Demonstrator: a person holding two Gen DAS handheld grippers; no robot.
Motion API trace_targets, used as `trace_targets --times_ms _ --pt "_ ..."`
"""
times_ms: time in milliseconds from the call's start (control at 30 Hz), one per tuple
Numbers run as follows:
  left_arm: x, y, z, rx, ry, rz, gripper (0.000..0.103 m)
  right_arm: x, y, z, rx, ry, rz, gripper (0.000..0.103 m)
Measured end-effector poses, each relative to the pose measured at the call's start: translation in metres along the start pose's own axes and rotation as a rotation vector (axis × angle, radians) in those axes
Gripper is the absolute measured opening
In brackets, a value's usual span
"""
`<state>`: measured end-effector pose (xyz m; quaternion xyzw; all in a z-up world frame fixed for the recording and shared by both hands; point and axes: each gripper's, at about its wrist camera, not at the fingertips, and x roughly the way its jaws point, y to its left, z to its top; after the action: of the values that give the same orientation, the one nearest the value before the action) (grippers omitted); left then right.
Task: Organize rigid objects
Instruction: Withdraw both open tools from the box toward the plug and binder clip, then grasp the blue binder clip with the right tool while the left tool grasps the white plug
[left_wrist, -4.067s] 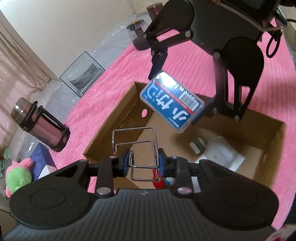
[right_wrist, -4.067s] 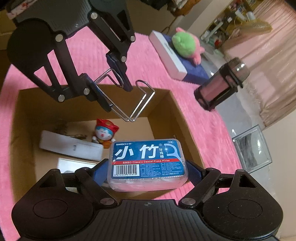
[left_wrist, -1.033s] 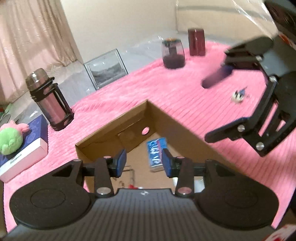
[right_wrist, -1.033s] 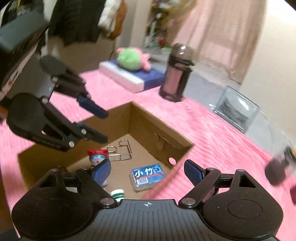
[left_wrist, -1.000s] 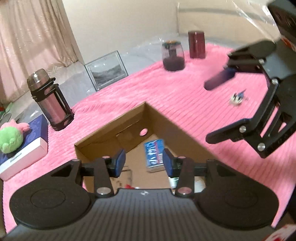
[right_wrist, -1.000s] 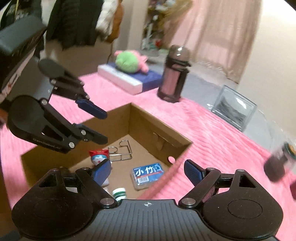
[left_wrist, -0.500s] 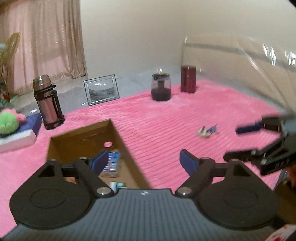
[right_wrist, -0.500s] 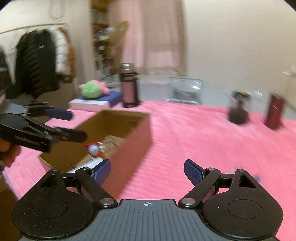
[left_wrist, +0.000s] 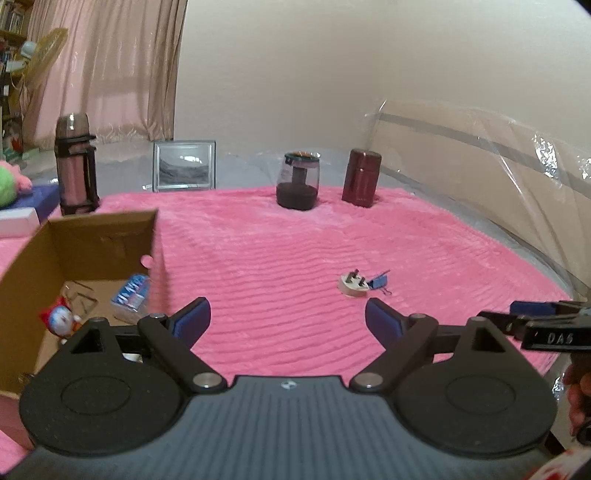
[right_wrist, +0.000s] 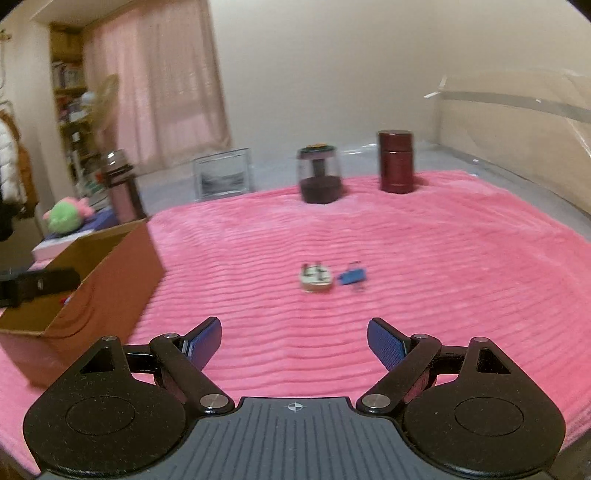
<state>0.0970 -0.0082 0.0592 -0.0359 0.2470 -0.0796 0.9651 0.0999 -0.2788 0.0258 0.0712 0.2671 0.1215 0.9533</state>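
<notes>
A white plug (left_wrist: 354, 285) and a blue binder clip (left_wrist: 380, 282) lie side by side on the pink blanket (left_wrist: 280, 236), ahead of both grippers. My left gripper (left_wrist: 287, 314) hovers short of them, its jaws opening, with nothing between them. Facing the same plug (right_wrist: 314, 278) and clip (right_wrist: 352, 277), my right gripper (right_wrist: 294, 332) is open and empty. At the left stands the cardboard box (left_wrist: 107, 236), holding a blue floss-pick box (left_wrist: 131, 293), a wire rack (left_wrist: 83, 299) and a small red-and-blue figure (left_wrist: 61, 319).
At the blanket's far edge stand a glass jar (left_wrist: 297, 181) and a dark red canister (left_wrist: 361, 177). Behind the box are a thermos (left_wrist: 75, 166) and a picture frame (left_wrist: 184, 170). A green plush (right_wrist: 64, 216) sits at the left. Clear plastic sheeting (left_wrist: 480, 155) rises at the right.
Both grippers have swung away from over the box toward the plug and clip. The left jaws went from narrow to wide. The wire rack and floss box, held earlier, lie in the box.
</notes>
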Motion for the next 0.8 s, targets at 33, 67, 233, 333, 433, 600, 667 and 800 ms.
trace_targets --times_ms 33,67,233,333,433,600,667,800 --pt "0.006 -0.004 -0.002 -0.003 0.006 0.002 0.088 0.001 -0.006 0.0 0.002 -0.002 -0.01 0.083" --pt "0.012 -0.008 -0.003 -0.01 0.016 0.003 0.088 0.001 -0.011 0.001 0.003 -0.004 -0.016 0.083" --pt "0.045 -0.027 -0.007 -0.026 0.055 -0.018 0.088 0.01 -0.032 0.002 0.016 -0.01 -0.03 0.083" --pt "0.065 -0.041 -0.008 0.002 0.051 -0.002 0.088 0.022 -0.043 0.004 0.026 -0.008 -0.035 0.083" --pt "0.087 -0.053 -0.008 0.016 0.055 0.012 0.088 0.036 -0.055 0.006 0.032 -0.005 -0.041 0.083" --pt "0.129 -0.067 -0.009 0.03 0.07 0.016 0.088 0.063 -0.076 0.01 0.031 0.015 -0.043 0.083" --pt "0.145 -0.071 -0.01 0.038 0.076 0.014 0.088 0.075 -0.084 0.012 0.029 0.021 -0.038 0.083" --pt "0.179 -0.076 -0.012 0.039 0.087 0.013 0.088 0.104 -0.094 0.016 0.01 0.03 -0.02 0.083"
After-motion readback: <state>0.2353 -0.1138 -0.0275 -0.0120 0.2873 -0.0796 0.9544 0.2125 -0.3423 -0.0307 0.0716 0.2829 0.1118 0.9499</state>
